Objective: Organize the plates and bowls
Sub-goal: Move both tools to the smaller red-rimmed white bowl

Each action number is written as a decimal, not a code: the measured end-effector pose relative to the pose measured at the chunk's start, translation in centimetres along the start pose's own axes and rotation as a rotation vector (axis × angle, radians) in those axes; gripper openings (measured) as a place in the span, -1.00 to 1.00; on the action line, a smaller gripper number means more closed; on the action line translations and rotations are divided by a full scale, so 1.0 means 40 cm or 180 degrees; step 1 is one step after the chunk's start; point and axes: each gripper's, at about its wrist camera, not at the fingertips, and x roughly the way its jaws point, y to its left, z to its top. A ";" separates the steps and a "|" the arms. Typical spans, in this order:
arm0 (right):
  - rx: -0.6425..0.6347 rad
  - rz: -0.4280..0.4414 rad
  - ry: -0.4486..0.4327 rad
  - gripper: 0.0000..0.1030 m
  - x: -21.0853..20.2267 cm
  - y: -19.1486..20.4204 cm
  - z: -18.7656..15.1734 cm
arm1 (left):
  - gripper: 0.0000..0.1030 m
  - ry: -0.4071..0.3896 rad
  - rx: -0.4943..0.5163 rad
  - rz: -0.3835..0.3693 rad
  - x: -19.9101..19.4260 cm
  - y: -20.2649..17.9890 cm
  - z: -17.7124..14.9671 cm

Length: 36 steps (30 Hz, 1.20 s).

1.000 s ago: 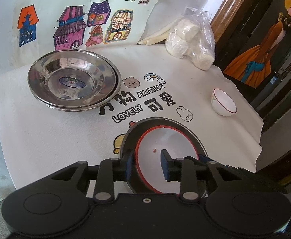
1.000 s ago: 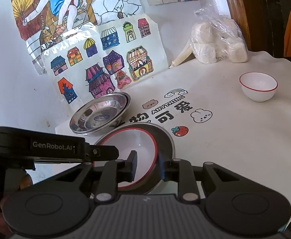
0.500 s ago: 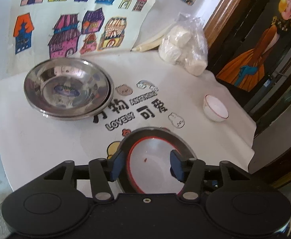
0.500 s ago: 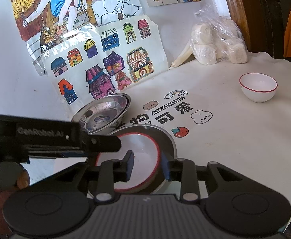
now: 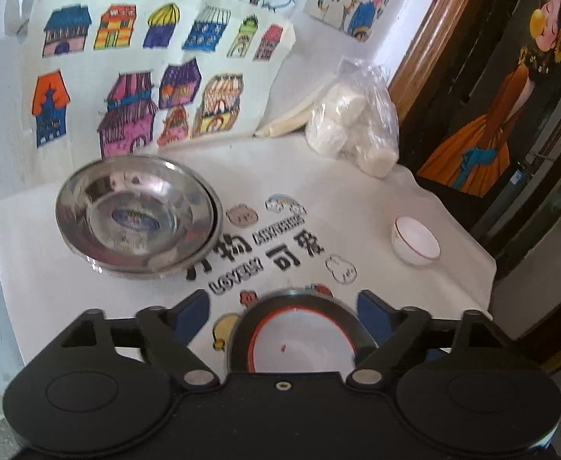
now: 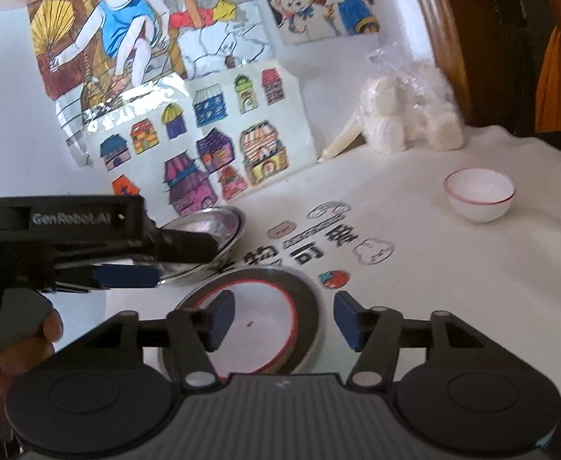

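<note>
A white red-rimmed plate (image 5: 303, 345) lies in a shallow steel dish (image 6: 305, 291) on the printed tablecloth, close in front of both grippers. My left gripper (image 5: 282, 314) is opening, its blue pads wide on either side of the dish and touching nothing. My right gripper (image 6: 284, 320) is opening too, with one pad over the plate (image 6: 257, 326), the other outside the dish's right rim, and neither pressing. Two nested steel bowls (image 5: 138, 218) sit at the back left. A small white red-rimmed bowl (image 5: 414, 241) stands alone at the right.
A plastic bag of white rolls (image 5: 353, 134) rests at the back right beside a wooden frame. Coloured drawings lean on the wall behind the bowls. The tablecloth's right edge (image 5: 487, 280) drops off past the small bowl. A hand (image 6: 31, 329) holds the left gripper.
Both grippers' jaws, nearly closed at the plate's rims a second ago, have spread wide apart. The plate and dish stay on the cloth. The left view has tilted up slightly.
</note>
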 end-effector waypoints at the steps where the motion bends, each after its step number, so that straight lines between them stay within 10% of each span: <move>1: 0.0023 -0.0016 -0.0023 0.37 -0.004 -0.008 0.002 | 0.80 -0.0028 0.0013 0.0030 0.001 -0.004 0.006; 10: 0.0294 -0.0315 -0.0257 0.94 -0.043 -0.129 0.019 | 0.98 -0.0158 0.0363 0.0264 0.042 -0.085 0.083; 24: 0.0281 -0.0873 -0.0340 0.99 -0.040 -0.335 0.067 | 0.98 0.0134 0.0991 0.0449 0.252 -0.288 0.125; 36: 0.0342 -0.1152 -0.0358 0.96 0.075 -0.479 0.120 | 0.98 0.0290 0.0918 0.0676 0.460 -0.351 0.150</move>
